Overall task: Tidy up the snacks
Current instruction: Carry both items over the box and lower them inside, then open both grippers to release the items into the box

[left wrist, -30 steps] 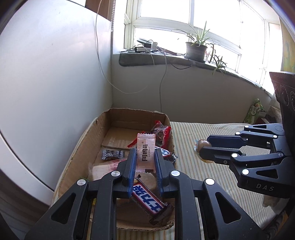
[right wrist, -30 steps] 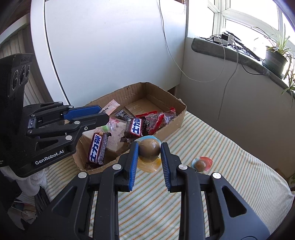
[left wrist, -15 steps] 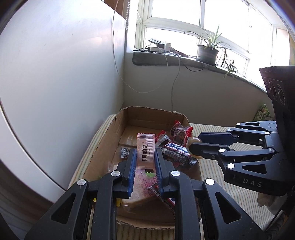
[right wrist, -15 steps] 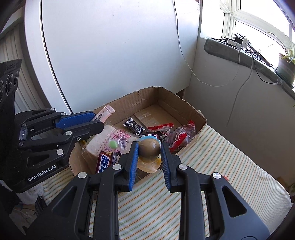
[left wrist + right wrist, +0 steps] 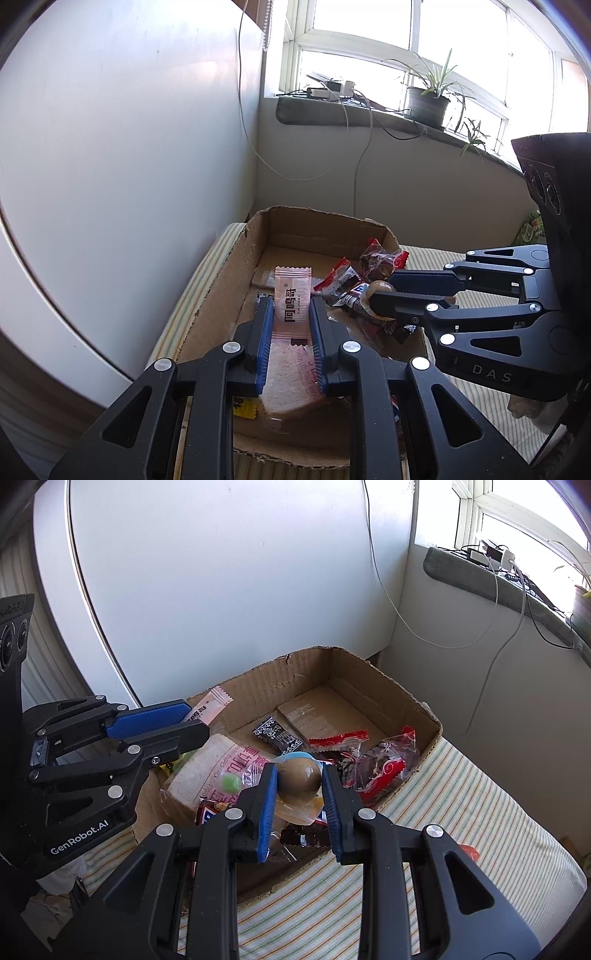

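Now both tongs are hanging over the cardboard box (image 5: 391, 690), which is sitting on a striped cloth (image 5: 480, 812) in the corner beside a white wall and below a windowsill.

Left tongs (image 5: 291, 314) are gripping a pale pink sachet (image 5: 291, 295) printed with dark characters; its blue pads (image 5: 265, 332) are pressing on the long edges of the packet, whose free end is sticking up and forward past the fingertips. From the right wrist view the same sachet (image 5: 212, 707) is showing just above the box's near-left wall.

Right tongs (image 5: 299, 779) are clamping a round brown sweet in clear wrapping (image 5: 299, 779), one pad on each side of the ball, with crumpled yellowish film trailing below it. This ball is hovering over the snacks inside the box, near its right-hand wall.

Lying in the box are a wrapped slice of bread (image 5: 207, 771) with a green sweet (image 5: 229, 783) on it, a small black packet (image 5: 277, 734), a red stick packet (image 5: 338, 735), a clear bag with red ends (image 5: 384, 764) and a dark chocolate bar (image 5: 356, 299).

A potted plant (image 5: 428, 99) is standing on the windowsill.
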